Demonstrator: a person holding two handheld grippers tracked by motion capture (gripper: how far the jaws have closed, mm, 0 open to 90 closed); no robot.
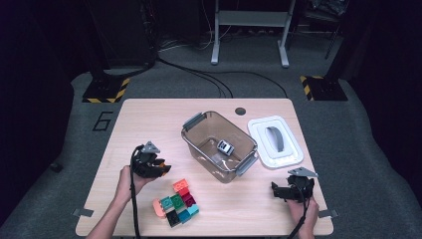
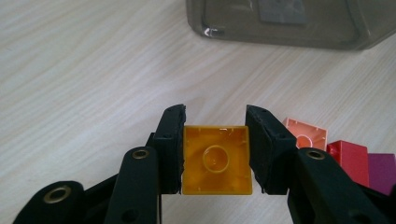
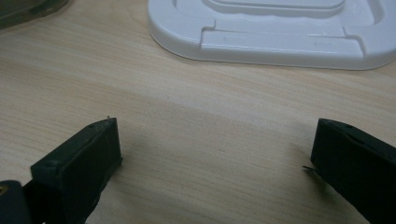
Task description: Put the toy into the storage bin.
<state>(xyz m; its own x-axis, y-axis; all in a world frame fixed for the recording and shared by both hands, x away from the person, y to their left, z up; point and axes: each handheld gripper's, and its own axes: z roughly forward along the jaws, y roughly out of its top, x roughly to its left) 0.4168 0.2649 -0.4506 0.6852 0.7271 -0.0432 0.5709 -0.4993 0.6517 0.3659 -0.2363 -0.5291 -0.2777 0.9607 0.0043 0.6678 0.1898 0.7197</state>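
My left gripper is shut on an orange-yellow brick, whose hollow underside faces the camera. In the high view that left gripper hovers left of a clear plastic container holding a small grey-and-white piece. A cluster of coloured bricks lies on the table below the left gripper; a salmon brick, a red brick and a purple brick lie beside the right jaw. My right gripper stands open over bare wood, at the front right in the high view.
The container's white lid lies flat to the right of the container, just beyond the right gripper, its edge across the top of the right gripper view. A dark round hole sits near the table's far edge.
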